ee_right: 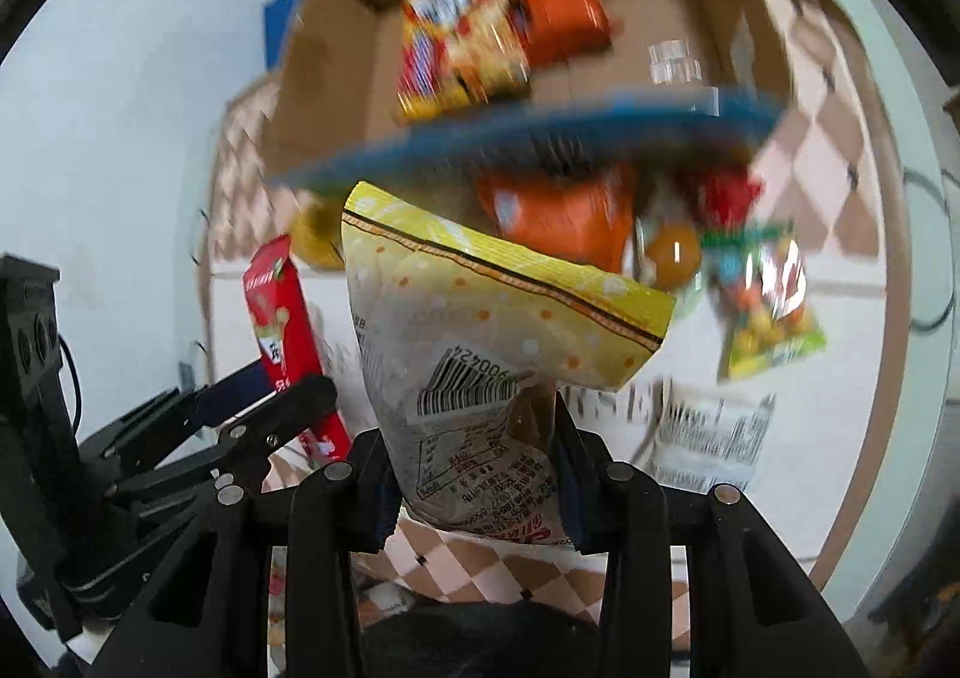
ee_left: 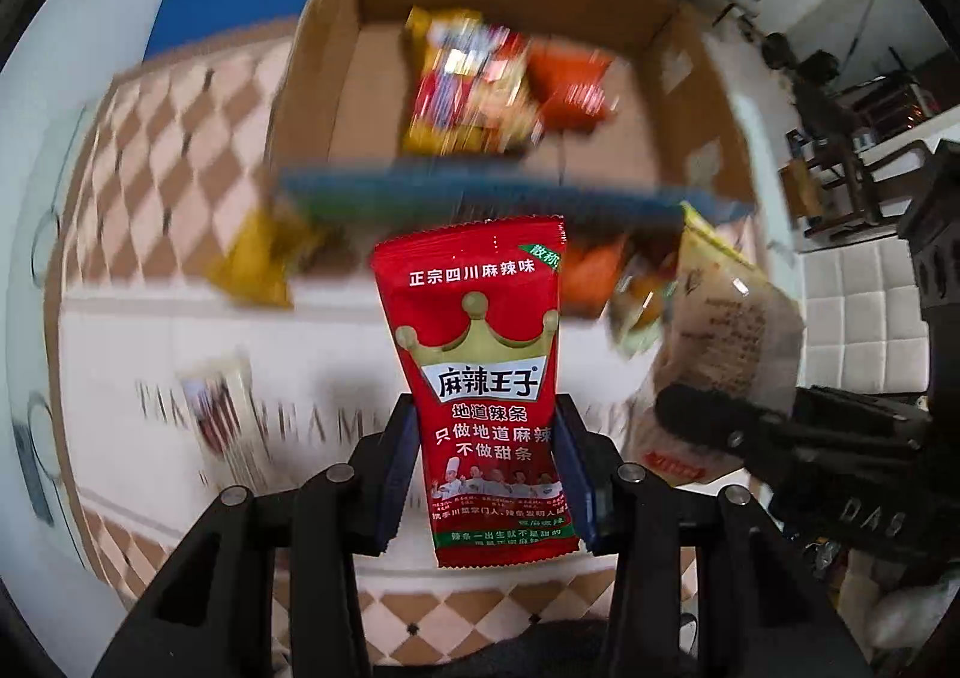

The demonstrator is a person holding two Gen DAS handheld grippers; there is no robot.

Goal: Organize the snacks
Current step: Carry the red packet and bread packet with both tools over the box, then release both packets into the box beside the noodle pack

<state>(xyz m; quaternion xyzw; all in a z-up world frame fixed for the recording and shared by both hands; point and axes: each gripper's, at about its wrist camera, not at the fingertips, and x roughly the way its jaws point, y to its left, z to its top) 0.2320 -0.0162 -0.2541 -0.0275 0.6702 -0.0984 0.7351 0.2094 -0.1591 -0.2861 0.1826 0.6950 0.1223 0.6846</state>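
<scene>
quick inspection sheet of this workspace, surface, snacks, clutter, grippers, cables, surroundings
surface: table under a brown-and-cream checked cloth with a white printed band.
job's things: cardboard box open, holding a yellow-red packet and an orange packet; red spicy-strip packet and yellow-topped pouch both held up; more snacks lie loose in front of the box, blurred.
clutter: green-edged sweets bag on the cloth; a flat printed sheet beside it.
grippers: left gripper shut on the red packet; right gripper shut on the pouch.
cables: a thin dark lead by the left gripper's body.
surroundings: white tufted seat; chairs and shelving behind, blurred.
</scene>
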